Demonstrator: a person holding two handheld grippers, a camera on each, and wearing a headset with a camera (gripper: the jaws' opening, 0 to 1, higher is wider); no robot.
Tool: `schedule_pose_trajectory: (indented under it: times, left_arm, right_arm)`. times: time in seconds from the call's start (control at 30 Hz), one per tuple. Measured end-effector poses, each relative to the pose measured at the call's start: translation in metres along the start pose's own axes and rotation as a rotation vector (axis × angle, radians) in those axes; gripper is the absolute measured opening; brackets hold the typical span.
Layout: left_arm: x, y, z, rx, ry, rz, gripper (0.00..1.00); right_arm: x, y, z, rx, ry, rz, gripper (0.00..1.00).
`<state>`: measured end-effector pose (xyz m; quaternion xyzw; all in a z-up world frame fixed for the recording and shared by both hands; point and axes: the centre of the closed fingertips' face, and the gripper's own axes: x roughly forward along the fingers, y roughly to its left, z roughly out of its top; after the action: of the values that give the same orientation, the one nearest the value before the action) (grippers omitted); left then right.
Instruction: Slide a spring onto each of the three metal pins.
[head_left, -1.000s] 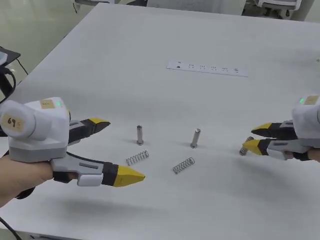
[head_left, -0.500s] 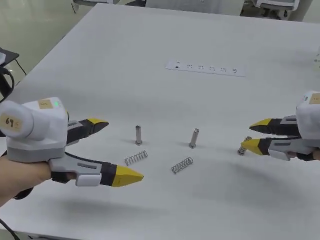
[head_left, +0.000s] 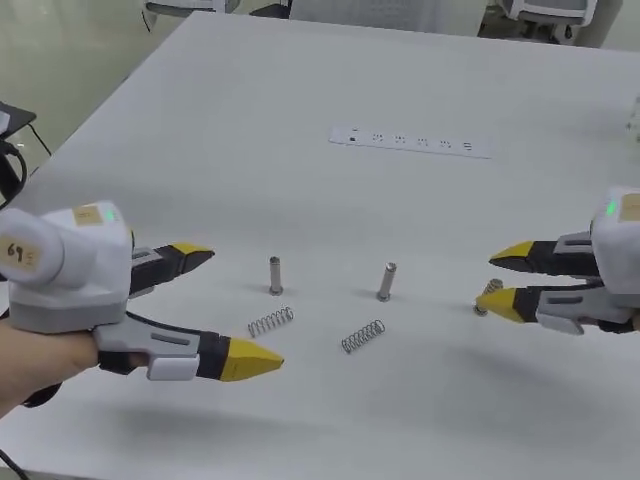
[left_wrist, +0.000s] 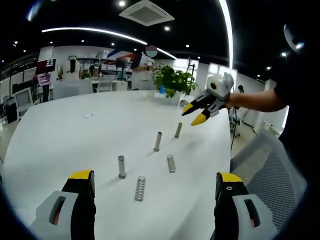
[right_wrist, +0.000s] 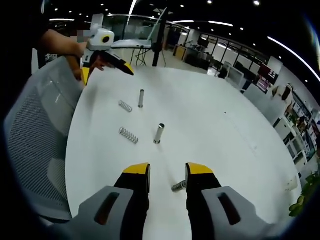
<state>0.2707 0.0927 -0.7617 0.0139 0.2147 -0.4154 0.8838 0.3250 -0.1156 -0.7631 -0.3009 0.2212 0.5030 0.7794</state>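
Left claw (head_left: 225, 305): wide open, empty; nearest spring (head_left: 271, 321) just beyond its tips.
Right claw (head_left: 497, 283): slightly open, end pin (head_left: 487, 296) between jaws.
Left pin (head_left: 275, 275), middle pin (head_left: 386, 281): upright, bare.
Other spring (head_left: 362, 336): loose, near table (head_left: 300, 90) front edge.

White left gripper (head_left: 245, 304) and right gripper (head_left: 487, 281) carry black, yellow-tipped fingers (head_left: 245, 355).
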Motion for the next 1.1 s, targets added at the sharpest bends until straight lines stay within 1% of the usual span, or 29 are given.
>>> schedule_pose_trajectory:
  times: [0.1,0.33,0.47,0.5,0.53,0.63,0.7,0.83,0.93,1.0,1.1]
  left_arm:
    - [0.0,0.0,0.0,0.0,0.001,-0.002,0.98]
    - [0.0,0.0,-0.001,-0.003,0.006,-0.003,0.98]
    - [-0.001,0.001,-0.003,0.0,0.008,0.0,0.98]
    - [-0.002,0.001,-0.003,-0.001,0.009,0.001,0.98]
    - [-0.003,0.001,-0.003,-0.003,0.009,0.001,0.98]
    - [-0.003,0.0,-0.004,-0.004,0.009,0.0,0.98]
    - [-0.003,0.0,-0.005,-0.005,0.009,-0.001,0.98]
    - [-0.003,0.0,-0.006,-0.006,0.009,-0.001,0.98]
    - [-0.003,0.001,-0.007,-0.007,0.009,0.001,0.98]
    - [-0.004,0.001,-0.007,-0.007,0.009,0.001,0.98]
    - [-0.004,0.0,-0.008,-0.008,0.011,0.001,0.98]
  right_arm:
    - [0.001,0.004,0.003,-0.016,0.001,0.014,0.27]
    - [0.006,0.015,0.008,-0.083,0.014,0.057,0.26]
    - [0.013,0.027,0.013,-0.14,0.026,0.097,0.26]
    - [0.015,0.031,0.014,-0.155,0.034,0.117,0.26]
    - [0.016,0.033,0.014,-0.159,0.037,0.122,0.26]
    - [0.022,0.041,0.017,-0.21,0.051,0.149,0.27]
    - [0.027,0.044,0.018,-0.264,0.068,0.166,0.27]
    - [0.032,0.053,0.026,-0.287,0.053,0.209,0.26]
    - [0.037,0.058,0.03,-0.362,0.06,0.238,0.26]
    - [0.04,0.063,0.031,-0.375,0.065,0.255,0.25]
    - [0.048,0.07,0.033,-0.449,0.081,0.289,0.23]
